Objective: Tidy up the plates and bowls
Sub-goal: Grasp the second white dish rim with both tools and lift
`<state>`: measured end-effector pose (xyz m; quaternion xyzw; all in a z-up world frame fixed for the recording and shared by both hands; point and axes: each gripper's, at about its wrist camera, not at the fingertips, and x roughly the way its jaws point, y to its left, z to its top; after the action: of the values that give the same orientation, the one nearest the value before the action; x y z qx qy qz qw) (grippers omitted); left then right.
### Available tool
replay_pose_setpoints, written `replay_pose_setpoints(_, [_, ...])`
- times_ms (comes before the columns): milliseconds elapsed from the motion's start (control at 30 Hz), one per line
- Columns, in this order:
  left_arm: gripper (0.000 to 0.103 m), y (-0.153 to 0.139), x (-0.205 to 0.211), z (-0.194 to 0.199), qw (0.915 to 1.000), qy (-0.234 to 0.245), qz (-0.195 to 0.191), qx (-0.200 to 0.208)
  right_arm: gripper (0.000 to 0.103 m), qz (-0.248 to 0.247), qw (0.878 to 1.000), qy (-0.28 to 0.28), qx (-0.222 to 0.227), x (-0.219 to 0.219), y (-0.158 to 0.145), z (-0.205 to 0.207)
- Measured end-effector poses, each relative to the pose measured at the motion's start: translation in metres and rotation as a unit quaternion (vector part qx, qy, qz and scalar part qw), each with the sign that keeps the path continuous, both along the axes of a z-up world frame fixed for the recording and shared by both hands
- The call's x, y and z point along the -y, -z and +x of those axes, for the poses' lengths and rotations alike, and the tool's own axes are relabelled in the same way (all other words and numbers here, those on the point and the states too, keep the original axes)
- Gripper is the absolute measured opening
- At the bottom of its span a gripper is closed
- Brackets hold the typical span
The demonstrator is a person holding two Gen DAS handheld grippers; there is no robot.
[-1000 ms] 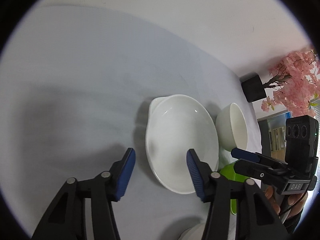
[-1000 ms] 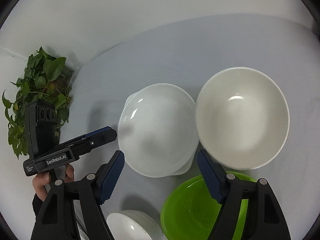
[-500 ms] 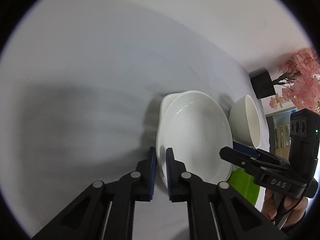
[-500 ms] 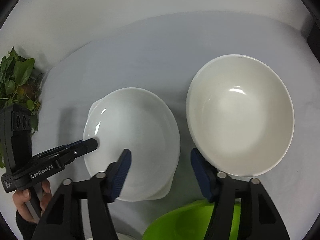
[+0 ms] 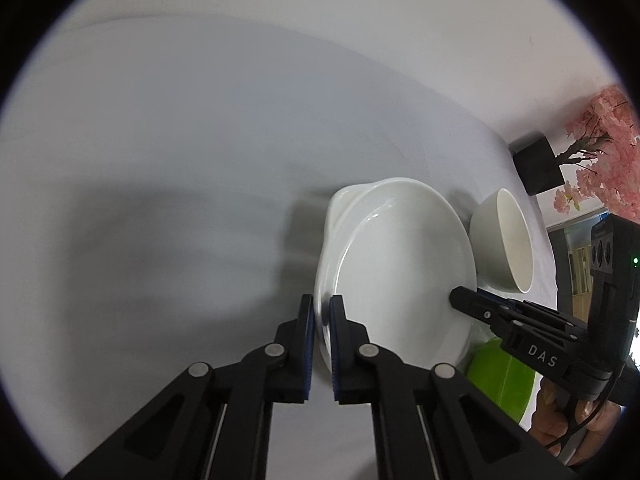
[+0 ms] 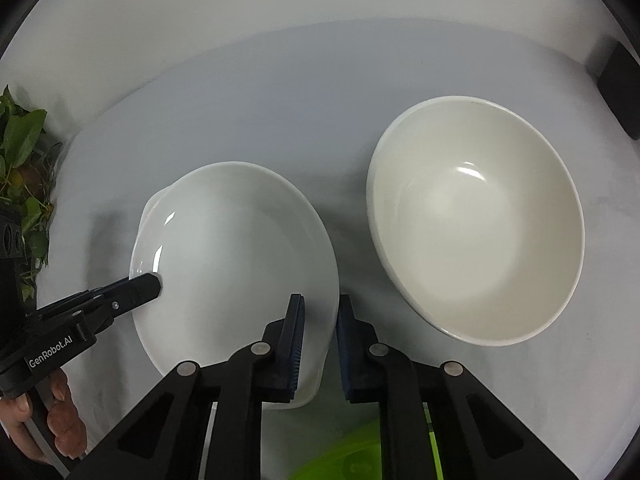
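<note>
A white plate (image 5: 400,272) (image 6: 232,240) rests on a second white dish (image 5: 340,204) (image 6: 308,392) with a lug handle. My left gripper (image 5: 320,308) is shut on the plate's left rim; in the right wrist view the left gripper (image 6: 154,282) shows with its tips at that rim. My right gripper (image 6: 322,312) has its jaws closing on the plate's opposite rim, which sits between the blue pads. In the left wrist view the right gripper (image 5: 460,300) touches that edge. A cream bowl (image 6: 476,232) (image 5: 504,240) stands just right of the plate.
A green bowl (image 5: 500,376) (image 6: 360,452) lies close in front of the plate, under my right gripper. A pink blossom tree (image 5: 604,160) in a black pot (image 5: 536,164) stands at the far right, and a leafy plant (image 6: 24,168) at the left. Grey cloth (image 5: 160,160) covers the table.
Both grippers have gone from wide open to closed. The left one clamped onto the plate's left rim. The right one shifted left and down onto the plate's right rim.
</note>
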<state>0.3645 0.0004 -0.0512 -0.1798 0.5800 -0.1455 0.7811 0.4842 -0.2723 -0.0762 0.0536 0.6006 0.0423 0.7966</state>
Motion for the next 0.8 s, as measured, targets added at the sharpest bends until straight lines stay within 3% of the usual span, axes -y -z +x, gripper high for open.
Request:
replay_pose_setpoints(67, [0.005, -0.015, -0.006, -0.006, 0.9999, -0.005, -0.005, 0.010, 0.004, 0.001, 1.000, 0.002, 0.017, -0.001, -0.013, -0.007])
replay_pose_setpoints(400, [0.004, -0.118, -0.035, -0.068, 0.9961, -0.021, 0.019, 0.084, 0.004, 0.049, 0.993, -0.021, 0.102, -0.031, -0.108, -0.062])
replay_pose_setpoints(633, [0.004, -0.156, -0.039, -0.142, 0.9932, -0.025, 0.030, 0.110, 0.003, 0.064, 0.987, -0.037, 0.141, -0.048, -0.163, -0.141])
replay_pose_setpoints(800, [0.005, -0.168, -0.042, -0.200, 0.9921, -0.028, 0.034, 0.117, 0.003, 0.087, 0.984, -0.045, 0.148, -0.054, -0.181, -0.227])
